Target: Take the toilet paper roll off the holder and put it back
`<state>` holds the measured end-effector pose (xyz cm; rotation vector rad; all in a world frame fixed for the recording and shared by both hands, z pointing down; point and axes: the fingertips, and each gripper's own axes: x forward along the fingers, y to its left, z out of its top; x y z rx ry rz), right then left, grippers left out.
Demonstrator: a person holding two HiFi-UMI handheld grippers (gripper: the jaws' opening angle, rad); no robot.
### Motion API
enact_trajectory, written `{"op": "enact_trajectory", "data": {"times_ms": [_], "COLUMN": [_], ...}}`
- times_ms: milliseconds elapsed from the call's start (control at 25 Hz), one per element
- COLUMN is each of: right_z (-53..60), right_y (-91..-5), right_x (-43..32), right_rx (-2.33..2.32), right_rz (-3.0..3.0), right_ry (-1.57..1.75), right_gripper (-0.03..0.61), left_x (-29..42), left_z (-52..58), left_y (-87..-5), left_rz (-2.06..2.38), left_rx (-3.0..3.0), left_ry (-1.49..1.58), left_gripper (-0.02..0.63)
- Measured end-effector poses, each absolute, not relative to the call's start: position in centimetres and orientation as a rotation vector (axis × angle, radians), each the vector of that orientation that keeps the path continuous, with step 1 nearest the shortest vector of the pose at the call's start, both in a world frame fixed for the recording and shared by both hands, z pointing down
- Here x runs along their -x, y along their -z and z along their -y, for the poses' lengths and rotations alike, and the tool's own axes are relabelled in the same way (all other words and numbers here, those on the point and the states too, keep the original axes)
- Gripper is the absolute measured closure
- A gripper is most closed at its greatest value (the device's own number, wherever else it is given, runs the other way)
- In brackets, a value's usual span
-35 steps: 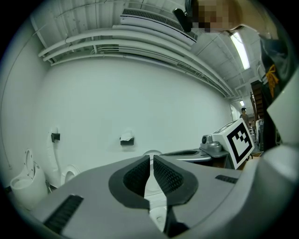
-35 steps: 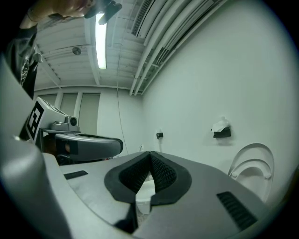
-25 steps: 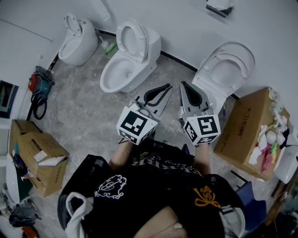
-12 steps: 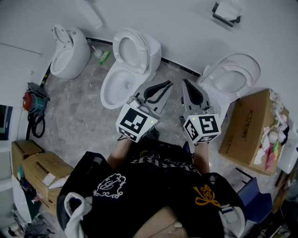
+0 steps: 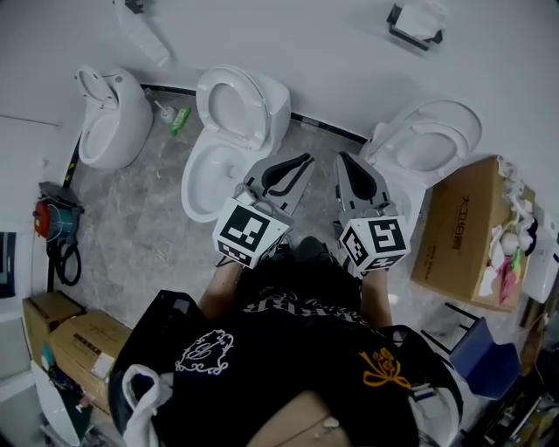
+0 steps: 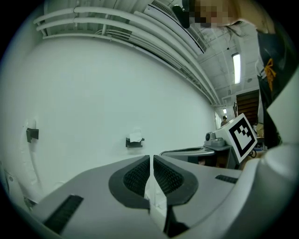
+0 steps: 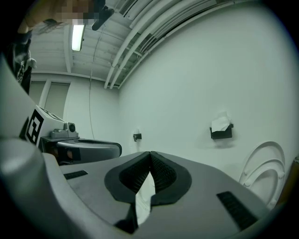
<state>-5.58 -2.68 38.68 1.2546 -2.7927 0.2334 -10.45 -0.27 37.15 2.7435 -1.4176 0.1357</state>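
The toilet paper roll [image 5: 422, 15] sits in a black holder [image 5: 410, 33] on the white wall, at the top right of the head view. In the gripper views it shows small and far off, the roll [image 6: 135, 137] ahead of the left jaws and the roll [image 7: 220, 123] up and to the right of the right jaws. My left gripper [image 5: 307, 161] and right gripper [image 5: 342, 158] are side by side at waist height, pointing at the wall. Both are shut with nothing between the jaws, well short of the holder.
Three white toilets stand along the wall: left [image 5: 109, 118], middle [image 5: 229, 131], right [image 5: 428, 140]. A cardboard box [image 5: 463, 231] of clutter stands at the right, with more boxes [image 5: 74, 336] at the lower left. A second black holder [image 6: 32, 134] hangs further left on the wall.
The head view has shifted: the toilets and left-hand boxes slid leftward and down in the picture. Both grippers stay shut, side by side, holding their pose.
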Motion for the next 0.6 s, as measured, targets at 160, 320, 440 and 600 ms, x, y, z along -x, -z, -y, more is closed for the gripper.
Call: {"op": "enact_trajectory", "data": {"times_ms": [160,320,440,600], "right_z": [3.8,5.4,7.0,10.1], "right_y": [-38.5,-38.7,-38.9,-38.7], "right_x": [5.5,5.2,4.9,4.8], "right_rx": [-1.309,-1.345,-1.360,-1.368], "right_rz": [2.769,2.745,2.730,2.722], "right_ry": [-0.239,-0.236,-0.234,-0.219], "right_gripper": [0.565,0.565,0.565,0.565], "left_x": [10.4,10.0,10.0,10.0], "left_z": [1.5,3.2,5.0,8.0], "left_y": [-37.3,-37.6,-37.8,-37.7], "left_rz": [1.361,1.310,1.297,1.296], "left_rx": [-2.767,-2.790,-2.791,-2.798], "left_ry": [-0.138,-0.148,-0.141,-0.135], "left_gripper": [0.577,0.577,0.577,0.577]}}
